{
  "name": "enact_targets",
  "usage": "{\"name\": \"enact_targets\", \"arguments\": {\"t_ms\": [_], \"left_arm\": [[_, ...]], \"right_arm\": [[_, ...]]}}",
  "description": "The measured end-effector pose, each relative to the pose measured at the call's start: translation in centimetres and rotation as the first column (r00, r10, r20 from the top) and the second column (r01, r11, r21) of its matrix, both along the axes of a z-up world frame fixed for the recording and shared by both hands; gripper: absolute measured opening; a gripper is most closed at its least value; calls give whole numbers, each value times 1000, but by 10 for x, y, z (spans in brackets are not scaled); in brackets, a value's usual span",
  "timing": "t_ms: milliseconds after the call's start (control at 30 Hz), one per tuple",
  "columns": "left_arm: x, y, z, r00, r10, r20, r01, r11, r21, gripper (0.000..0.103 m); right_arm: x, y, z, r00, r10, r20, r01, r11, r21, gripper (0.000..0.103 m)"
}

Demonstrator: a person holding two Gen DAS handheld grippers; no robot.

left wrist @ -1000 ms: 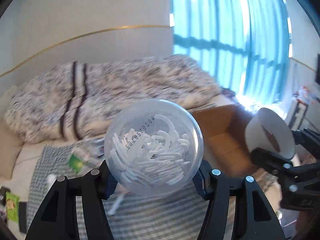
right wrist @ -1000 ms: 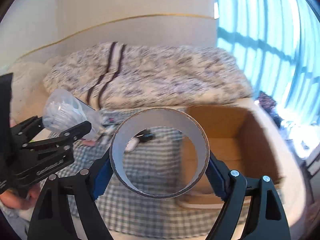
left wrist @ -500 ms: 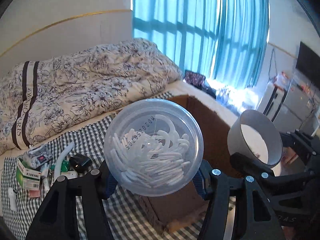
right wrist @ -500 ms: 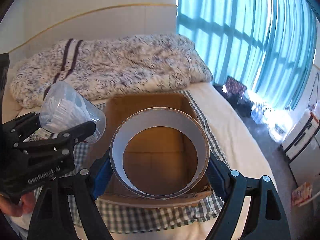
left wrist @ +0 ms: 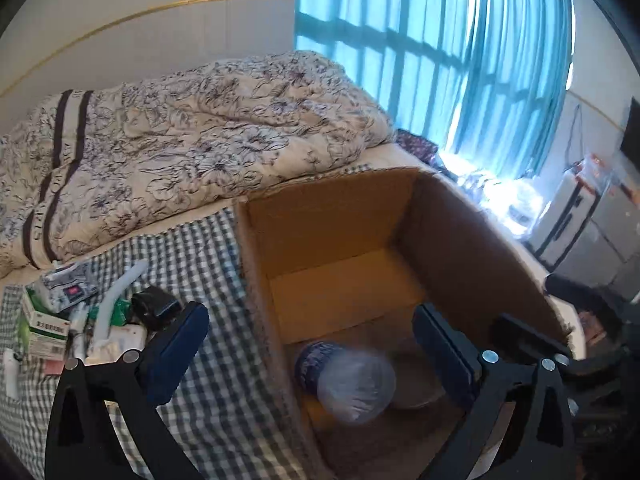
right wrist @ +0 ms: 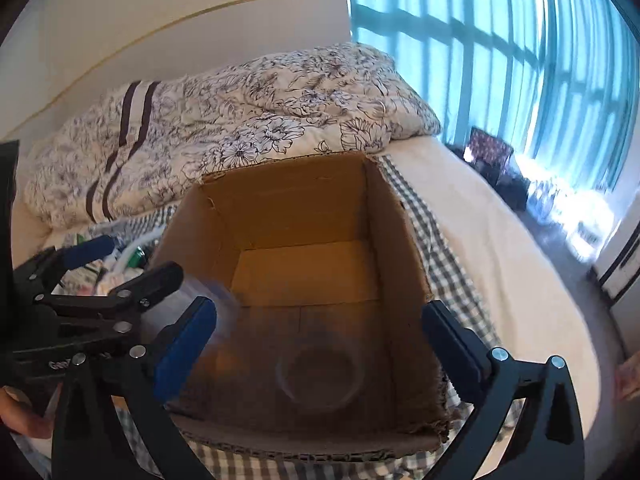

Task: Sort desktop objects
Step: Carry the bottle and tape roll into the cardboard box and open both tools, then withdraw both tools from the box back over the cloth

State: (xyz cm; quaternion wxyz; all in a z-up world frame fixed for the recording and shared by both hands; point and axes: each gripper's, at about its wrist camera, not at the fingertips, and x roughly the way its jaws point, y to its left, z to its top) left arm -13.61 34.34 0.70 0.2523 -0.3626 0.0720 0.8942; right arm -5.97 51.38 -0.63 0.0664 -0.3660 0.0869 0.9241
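An open cardboard box stands on the checked cloth on the bed. My left gripper is open and empty above the box's near left corner. Below it a clear round tub, motion-blurred, is inside the box; in the right wrist view the tub blurs at the box's left wall. My right gripper is open and empty above the box. The tape ring lies blurred on the box floor, and also shows in the left wrist view.
A pile of small items, with a green-white medicine box, a white tube and a black object, lies on the checked cloth left of the box. A floral quilt is behind. Blue curtains are on the right.
Both grippers have opened over the box. The clear tub left my left gripper and the tape ring left my right gripper; both are now down inside the box.
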Motion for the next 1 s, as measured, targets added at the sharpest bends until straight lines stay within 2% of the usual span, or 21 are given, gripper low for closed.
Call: {"name": "enact_targets", "arguments": {"t_ms": [233,433,633,767,1000], "left_arm": [[6,-2,7,1000,8,-19,-9,999,-38,103],[19,-29,32,998,51,-36,-52,998,-33,103],[34,-85,72,985,154,-77,-157,987,-39,103],[46,-139,93,968,221,-115,-226,973,-36,103],[61,-236,92,938,321,-128,-328,944,-37,103]], "right_arm": [[5,-1,5,1000,-5,0,5,1000,-16,103],[19,-21,28,1000,15,-22,-15,1000,5,103],[38,-68,66,996,54,-65,-51,998,37,103],[51,-111,85,991,95,-90,-90,994,54,103],[68,-190,99,981,149,-124,-143,988,55,103]]}}
